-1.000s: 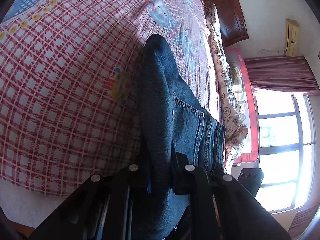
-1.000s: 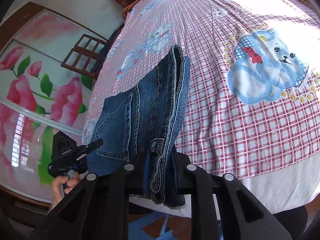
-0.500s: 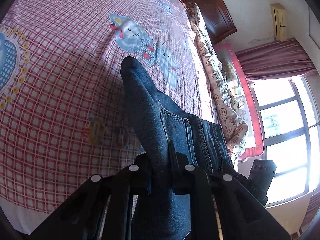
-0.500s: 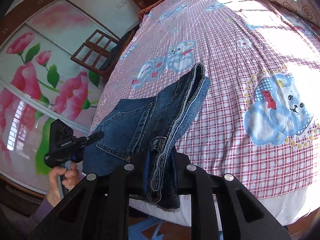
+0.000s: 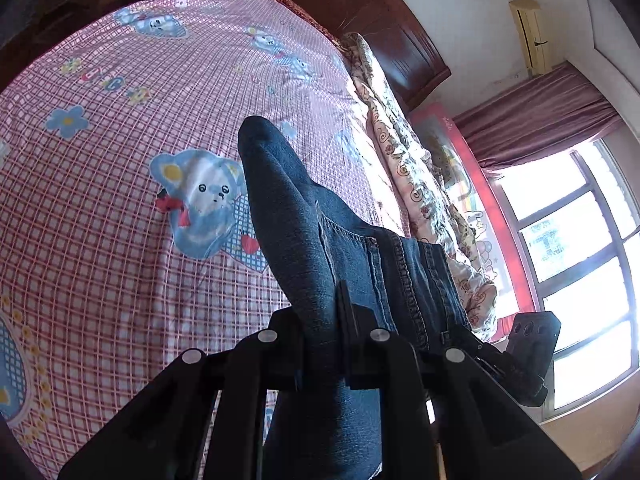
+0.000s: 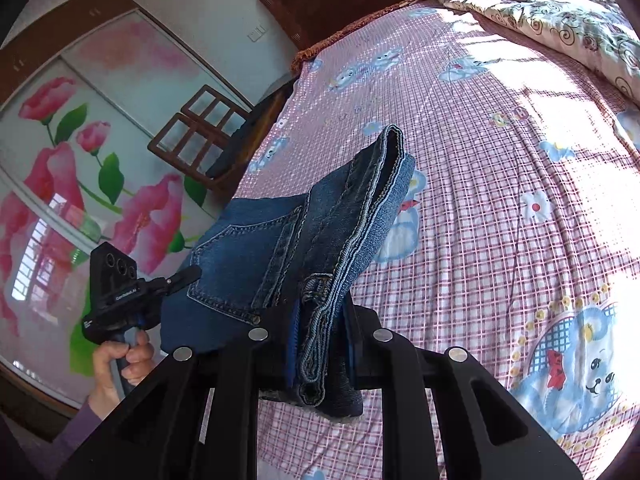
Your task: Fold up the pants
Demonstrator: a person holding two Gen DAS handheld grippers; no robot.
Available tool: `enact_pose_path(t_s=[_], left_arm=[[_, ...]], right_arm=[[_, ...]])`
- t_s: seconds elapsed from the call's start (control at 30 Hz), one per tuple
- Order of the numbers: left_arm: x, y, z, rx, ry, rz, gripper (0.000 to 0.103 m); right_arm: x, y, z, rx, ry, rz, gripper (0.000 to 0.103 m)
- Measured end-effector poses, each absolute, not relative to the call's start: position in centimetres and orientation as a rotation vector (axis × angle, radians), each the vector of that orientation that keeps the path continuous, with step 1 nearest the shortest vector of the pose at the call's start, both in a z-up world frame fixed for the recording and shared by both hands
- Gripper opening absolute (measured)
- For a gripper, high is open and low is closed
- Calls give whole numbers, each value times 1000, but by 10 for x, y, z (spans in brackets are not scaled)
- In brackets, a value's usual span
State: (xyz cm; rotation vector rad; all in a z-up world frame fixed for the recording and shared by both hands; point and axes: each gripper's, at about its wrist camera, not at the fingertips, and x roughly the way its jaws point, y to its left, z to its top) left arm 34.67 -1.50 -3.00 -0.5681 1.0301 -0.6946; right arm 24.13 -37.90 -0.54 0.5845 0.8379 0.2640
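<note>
The dark blue denim pants (image 5: 304,240) are bunched into a thick folded bundle of several layers, held up in the air above the bed with their near edges clamped on both sides. In the right wrist view the pants (image 6: 320,240) show a stitched back pocket facing left, a belt loop near the clamp, and pale worn seams running along the stacked edges. The far rounded fold points away.

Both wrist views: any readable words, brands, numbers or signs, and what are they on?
Left tongs body: white print, too blurred to read.
Bedsheet: coloured letter-like shapes near the top left, too small to read.
Jeans: no label visible.
</note>
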Motion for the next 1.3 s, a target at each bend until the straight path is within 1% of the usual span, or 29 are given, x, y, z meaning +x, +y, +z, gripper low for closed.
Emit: enact_pose_path(t_s=[0.13, 0.23, 0.5, 0.53, 0.57, 0.6, 0.63, 0.67, 0.7, 0.73, 0.77, 0.83, 0.9, 0.97, 1.03, 1.13, 1.2, 1.3], left_arm=[[380, -27, -40, -536, 1010, -689, 12], [397, -28, -63, -528, 1043, -661, 12], [392, -15, -133, -548, 1146, -606, 14], [391, -14, -140, -552, 1161, -596, 19], [390, -11, -146, -555, 1179, -575, 27], [390, -9, -150, -562, 1193, -553, 31], [385, -5, -154, -563, 1202, -526, 41], [382, -2, -154, -554, 1204, -499, 46], [380, 1, -152, -547, 1200, -487, 46], [377, 5, -148, -537, 1196, -468, 50], [373, 9, -144, -513, 1188, -426, 61], [365, 14, -131, -444, 1157, -336, 71], [351, 17, -117, -400, 1103, -318, 73], [332, 16, -102, -312, 1053, -238, 80], [314, 11, -89, -307, 979, -276, 81], [296, -11, -81, -241, 936, -307, 81], [295, -32, -86, -192, 954, -365, 81], [303, -62, -117, -66, 1054, -340, 82]], right_arm=[[275, -382, -25, 589, 841, 248, 17], [291, -384, -52, 622, 872, 240, 17], [292, -384, -124, 688, 1007, 182, 18], [290, -387, -136, 709, 1046, 162, 21], [288, -390, -144, 725, 1070, 152, 28], [283, -394, -147, 751, 1058, 138, 37], [278, -399, -146, 786, 1041, 133, 37], [273, -402, -143, 788, 1031, 109, 37], [268, -405, -138, 762, 1022, 75, 37], [263, -405, -131, 735, 1010, 59, 37], [258, -405, -123, 703, 997, 41, 37], [245, -401, -106, 660, 960, 36, 37], [234, -396, -91, 641, 919, 40, 37], [227, -393, -81, 652, 869, 67, 37], [227, -389, -87, 758, 845, 153, 37], [238, -373, -108, 771, 902, 191, 37], [242, -371, -133, 796, 981, 160, 37], [235, -378, -146, 905, 934, 167, 37]])
